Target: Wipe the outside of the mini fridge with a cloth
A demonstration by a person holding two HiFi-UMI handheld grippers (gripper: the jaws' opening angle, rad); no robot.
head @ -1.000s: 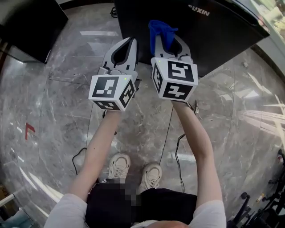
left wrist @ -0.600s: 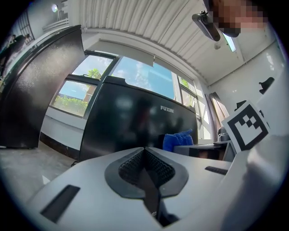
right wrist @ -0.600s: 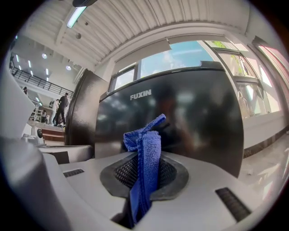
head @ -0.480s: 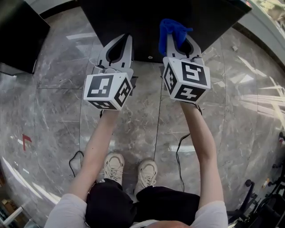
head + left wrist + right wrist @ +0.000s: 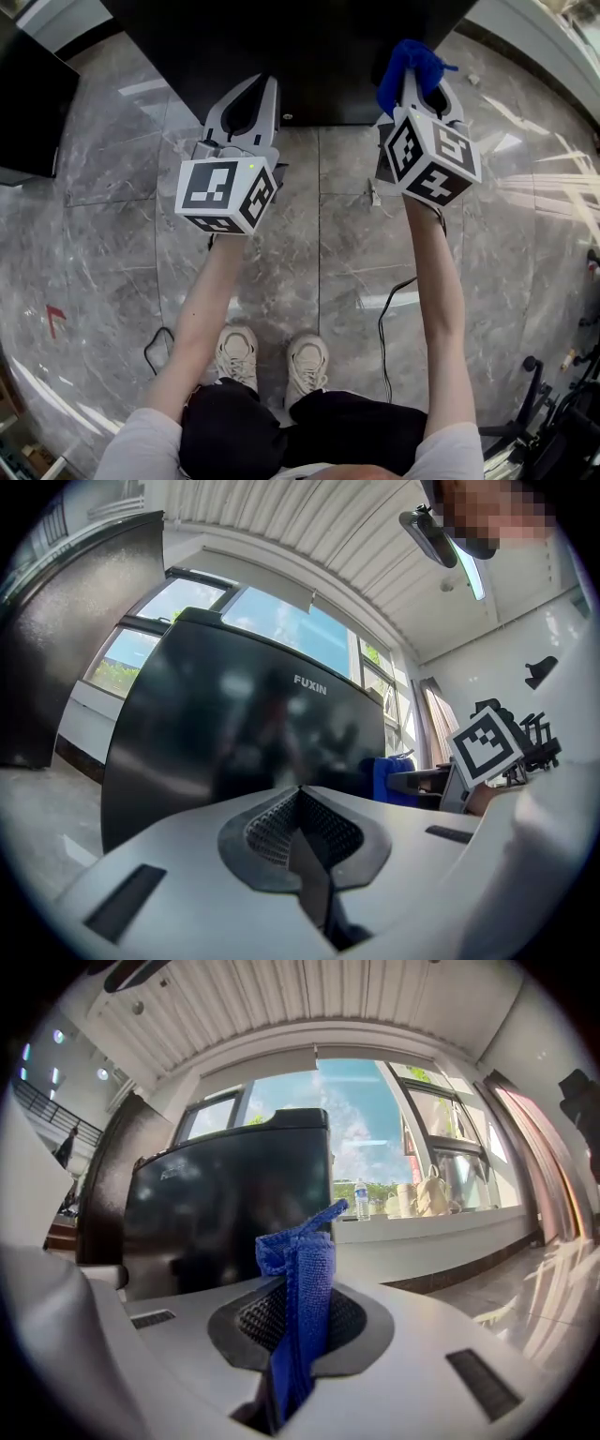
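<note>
The black mini fridge [image 5: 309, 56] stands on the floor ahead of me; its glossy door [image 5: 253, 733] fills the left gripper view, and its right side [image 5: 225, 1213] shows in the right gripper view. My right gripper [image 5: 412, 70] is shut on a folded blue cloth [image 5: 405, 64], which sticks up between the jaws [image 5: 302, 1269] near the fridge's right front corner. My left gripper [image 5: 251, 94] is shut with nothing in it, its tips close to the fridge's lower front edge [image 5: 300, 794].
Grey marble floor [image 5: 319, 244] lies all around. A second black cabinet [image 5: 33, 94] stands at the left. A cable [image 5: 384, 319] runs across the floor by my right arm. A windowsill with a bottle [image 5: 364, 1199] lies to the right of the fridge.
My right gripper with the cloth has moved right, from the fridge's front toward its right corner. The view has shifted closer to the fridge. The left gripper stays much the same.
</note>
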